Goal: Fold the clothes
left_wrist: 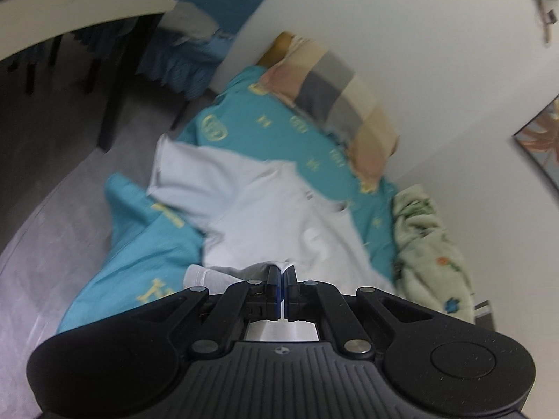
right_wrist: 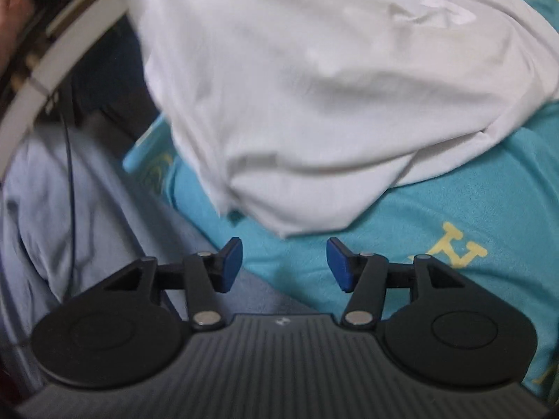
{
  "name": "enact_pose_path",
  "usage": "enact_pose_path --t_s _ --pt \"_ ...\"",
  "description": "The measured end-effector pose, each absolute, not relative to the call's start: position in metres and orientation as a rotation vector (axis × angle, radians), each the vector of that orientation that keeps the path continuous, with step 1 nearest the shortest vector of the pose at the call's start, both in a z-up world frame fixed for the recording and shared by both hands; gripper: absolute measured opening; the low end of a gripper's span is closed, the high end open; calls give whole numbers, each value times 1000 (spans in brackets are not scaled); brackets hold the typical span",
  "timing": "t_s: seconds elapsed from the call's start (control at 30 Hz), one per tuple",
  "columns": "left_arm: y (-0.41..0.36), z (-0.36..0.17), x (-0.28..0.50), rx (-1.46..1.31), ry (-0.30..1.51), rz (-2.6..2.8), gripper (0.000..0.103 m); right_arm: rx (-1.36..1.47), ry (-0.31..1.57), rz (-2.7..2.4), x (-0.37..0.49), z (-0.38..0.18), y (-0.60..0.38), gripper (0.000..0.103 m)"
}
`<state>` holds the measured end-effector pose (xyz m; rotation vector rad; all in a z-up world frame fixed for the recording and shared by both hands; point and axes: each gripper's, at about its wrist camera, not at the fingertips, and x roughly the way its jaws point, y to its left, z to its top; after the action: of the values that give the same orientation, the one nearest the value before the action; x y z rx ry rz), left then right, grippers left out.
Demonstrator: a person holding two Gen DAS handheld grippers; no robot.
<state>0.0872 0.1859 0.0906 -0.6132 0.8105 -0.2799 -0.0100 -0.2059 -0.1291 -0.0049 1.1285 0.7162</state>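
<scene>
A white T-shirt (left_wrist: 265,202) lies spread on a teal bedcover (left_wrist: 139,248) with yellow letters. My left gripper (left_wrist: 282,274) is shut on a bunched edge of that shirt, which rises from the bed to its fingertips. In the right wrist view the same white T-shirt (right_wrist: 314,97) lies rumpled and partly doubled over on the teal bedcover (right_wrist: 454,209). My right gripper (right_wrist: 283,262) stands open just short of the shirt's near corner, blue pads (right_wrist: 231,262) apart, with only bedcover between them.
A checked pillow (left_wrist: 335,104) leans on the white wall (left_wrist: 419,35) at the bed's far end. A pale green patterned blanket (left_wrist: 429,241) lies by the wall. A white curved rail (left_wrist: 70,14) and grey floor (left_wrist: 45,160) are to the left. Pale blue cloth (right_wrist: 52,216) and a dark cord (right_wrist: 70,181) sit left of the bed.
</scene>
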Motion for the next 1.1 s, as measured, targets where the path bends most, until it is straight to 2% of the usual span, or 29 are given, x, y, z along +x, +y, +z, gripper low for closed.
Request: enact_pose_path --t_s 0.17,0.3,0.53,0.73,0.87,1.07,1.1 --pt "181 112 91 -657 754 -305 1 -106 1109 667 -19 -135 -178 56" --pt "185 123 98 -706 724 -304 1 -85 1009 537 -20 -136 -163 56" --pt "205 148 112 -785 626 -309 1 211 865 428 -17 -136 -150 56" --pt "230 157 127 -834 578 -256 1 362 893 211 -4 -164 -142 55" --pt "251 155 134 -833 582 -222 1 268 927 323 -10 -160 -133 57" --pt "273 137 140 -835 599 -194 1 -103 946 444 -19 -159 -96 57" --pt "277 133 140 -833 605 -188 1 -170 932 443 -21 -161 -88 54"
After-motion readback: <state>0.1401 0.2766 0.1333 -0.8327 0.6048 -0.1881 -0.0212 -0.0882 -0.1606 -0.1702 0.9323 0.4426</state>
